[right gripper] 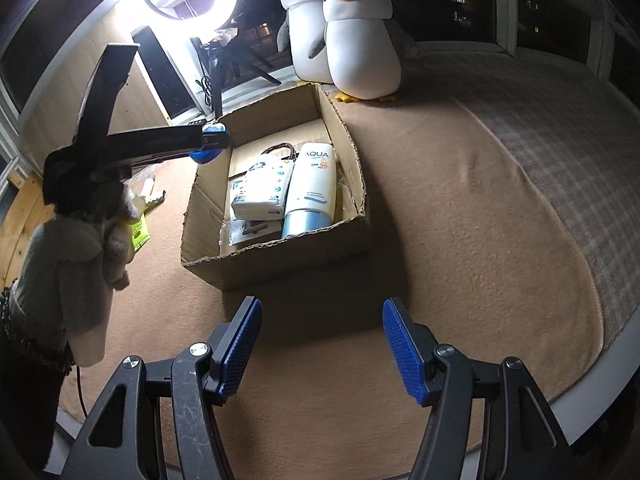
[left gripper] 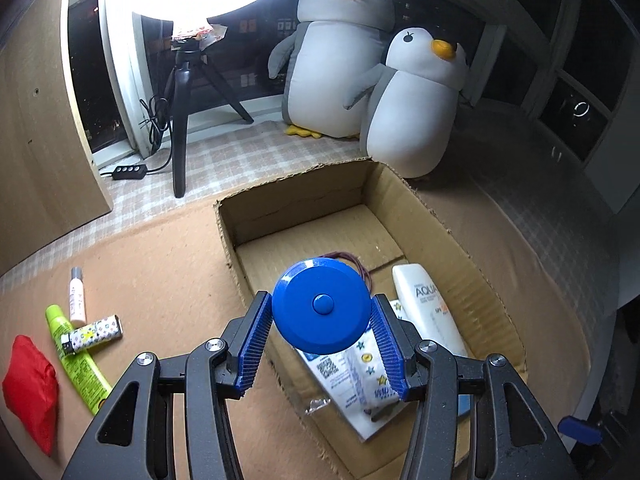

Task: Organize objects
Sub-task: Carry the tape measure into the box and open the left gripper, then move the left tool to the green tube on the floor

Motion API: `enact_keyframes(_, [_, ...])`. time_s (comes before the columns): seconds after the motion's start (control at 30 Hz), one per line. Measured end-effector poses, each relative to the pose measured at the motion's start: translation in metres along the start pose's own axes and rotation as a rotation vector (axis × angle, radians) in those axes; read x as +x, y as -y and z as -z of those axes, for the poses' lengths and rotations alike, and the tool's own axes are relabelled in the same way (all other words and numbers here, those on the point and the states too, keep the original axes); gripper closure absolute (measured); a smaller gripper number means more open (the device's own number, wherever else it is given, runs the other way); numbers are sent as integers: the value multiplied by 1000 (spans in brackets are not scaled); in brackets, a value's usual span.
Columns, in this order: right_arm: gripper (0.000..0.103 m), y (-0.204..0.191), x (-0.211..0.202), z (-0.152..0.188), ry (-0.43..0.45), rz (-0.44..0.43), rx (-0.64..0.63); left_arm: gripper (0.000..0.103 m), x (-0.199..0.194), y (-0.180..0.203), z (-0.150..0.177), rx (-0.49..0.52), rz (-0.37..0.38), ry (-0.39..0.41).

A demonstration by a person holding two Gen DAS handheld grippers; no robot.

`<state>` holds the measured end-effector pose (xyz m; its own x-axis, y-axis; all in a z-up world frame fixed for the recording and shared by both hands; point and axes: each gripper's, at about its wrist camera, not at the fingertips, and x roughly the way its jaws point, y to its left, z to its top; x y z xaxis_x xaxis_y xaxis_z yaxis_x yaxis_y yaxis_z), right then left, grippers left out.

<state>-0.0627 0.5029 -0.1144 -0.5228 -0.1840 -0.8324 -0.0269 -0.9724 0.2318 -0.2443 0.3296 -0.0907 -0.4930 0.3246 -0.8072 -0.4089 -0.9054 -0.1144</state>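
My left gripper (left gripper: 322, 316) is shut on a round blue tape measure (left gripper: 320, 304) and holds it above the near left part of an open cardboard box (left gripper: 452, 216). The box holds a white AQUA sunscreen tube (left gripper: 424, 304), a white tissue pack (left gripper: 352, 376) and a dark hair tie (left gripper: 356, 264). In the right wrist view the left gripper (right gripper: 210, 142) hovers at the box's (right gripper: 276, 260) far left corner, over the tube (right gripper: 310, 184) and pack (right gripper: 262, 188). My right gripper (right gripper: 322, 344) is open and empty, low over the tan blanket in front of the box.
Left of the box lie a small pink-white tube (left gripper: 76, 296), a green tube (left gripper: 76, 356), a patterned lighter (left gripper: 94, 332) and a red pouch (left gripper: 30, 392). Two plush penguins (left gripper: 408, 104) stand behind the box. A ring light on a tripod (left gripper: 180, 120) stands at the back left.
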Motion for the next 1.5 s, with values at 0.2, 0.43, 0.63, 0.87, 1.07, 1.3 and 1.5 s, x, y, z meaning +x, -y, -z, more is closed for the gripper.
enact_keyframes(0.2, [44,1,1,0,-1,1,-1,49,1,2,-5,-5,0,13])
enact_keyframes(0.43, [44,0,2,0,-3,-3,-3,48,-9,2,-5,-6,10,25])
enact_keyframes(0.63, [43,-9,5,0,-16,-20,-10,48,-18,-7,-1,-13,9,26])
enact_keyframes(0.87, [42,-24,9,0,-24,-32,-26,48,-33,-30,7,-34,-10,30])
enact_keyframes(1.07, [41,-46,16,1,-44,-49,-51,48,-45,-74,17,-80,-60,24])
enact_keyframes(1.3, [41,-72,24,1,-55,-72,-89,48,-47,-155,29,-192,-140,-2])
enact_keyframes(1.5, [41,-84,33,4,-83,-76,-109,48,-44,-236,34,-339,-182,-13])
